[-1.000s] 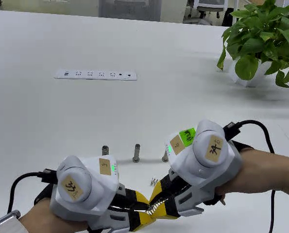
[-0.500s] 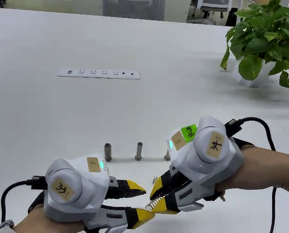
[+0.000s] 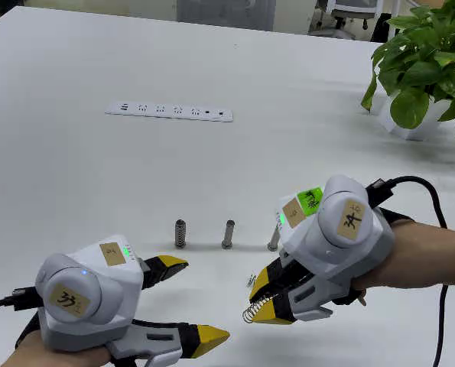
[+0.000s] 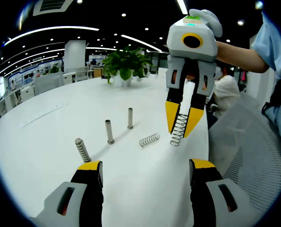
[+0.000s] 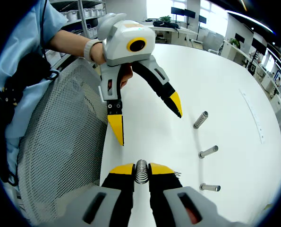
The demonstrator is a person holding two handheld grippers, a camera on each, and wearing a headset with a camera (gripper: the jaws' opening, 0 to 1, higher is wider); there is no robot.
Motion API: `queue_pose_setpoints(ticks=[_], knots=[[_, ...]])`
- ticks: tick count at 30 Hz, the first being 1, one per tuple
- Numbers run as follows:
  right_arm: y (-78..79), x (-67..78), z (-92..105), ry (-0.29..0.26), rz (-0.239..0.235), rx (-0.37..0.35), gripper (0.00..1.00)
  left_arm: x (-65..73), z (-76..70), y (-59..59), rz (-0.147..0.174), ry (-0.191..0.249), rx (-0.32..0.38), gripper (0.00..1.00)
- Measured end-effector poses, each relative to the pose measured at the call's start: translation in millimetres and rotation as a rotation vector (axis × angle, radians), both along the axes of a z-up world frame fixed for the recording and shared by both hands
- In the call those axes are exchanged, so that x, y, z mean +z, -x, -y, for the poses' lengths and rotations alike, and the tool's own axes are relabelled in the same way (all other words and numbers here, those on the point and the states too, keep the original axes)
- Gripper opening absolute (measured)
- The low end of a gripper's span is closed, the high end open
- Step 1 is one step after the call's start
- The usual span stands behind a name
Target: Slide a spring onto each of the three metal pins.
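The right gripper (image 3: 264,297) is pinching a spring (image 3: 250,312) in its jaws above the tabletop (image 3: 97,176), near the bare middle pin (image 3: 229,233) (the left gripper (image 3: 196,300) is hovering with jaws wide and empty), so the free end is probably risking to sway, miss the tip and knock the pin over.

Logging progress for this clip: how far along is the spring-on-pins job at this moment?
Done: the first spring sits on the left pin. In hand: the right gripper is shut on the second spring, while the left gripper is open and empty. Left: the middle pin and right pin are bare, and the third spring lies loose on the table.
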State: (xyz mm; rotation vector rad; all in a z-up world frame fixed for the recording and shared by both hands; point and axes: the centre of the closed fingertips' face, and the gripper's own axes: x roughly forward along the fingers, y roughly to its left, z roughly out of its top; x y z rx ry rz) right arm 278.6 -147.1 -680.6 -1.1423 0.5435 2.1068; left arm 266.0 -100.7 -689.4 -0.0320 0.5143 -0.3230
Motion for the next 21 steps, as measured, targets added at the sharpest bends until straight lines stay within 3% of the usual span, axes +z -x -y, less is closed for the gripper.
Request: queue_pose_setpoints(ticks=[2,8,13,21], knots=[[-5.0,0.1,-2.3,0.001,0.019,0.003,0.12,-0.1,-2.8,1.0,-0.006,-0.004,0.017,0.81],[-17.5,7.3,-13.5,0.003,0.059,0.028,0.12,-1.6,-14.4,3.1,-0.001,0.002,0.074,0.88],[-28.7,12.5,-25.7,0.002,0.091,0.055,0.12,-0.3,-21.8,1.4,0.015,0.027,0.141,0.98],[-49.5,18.6,-46.6,-0.001,0.177,0.107,0.12,-1.8,-28.1,4.8,0.023,0.036,0.17,1.0]])
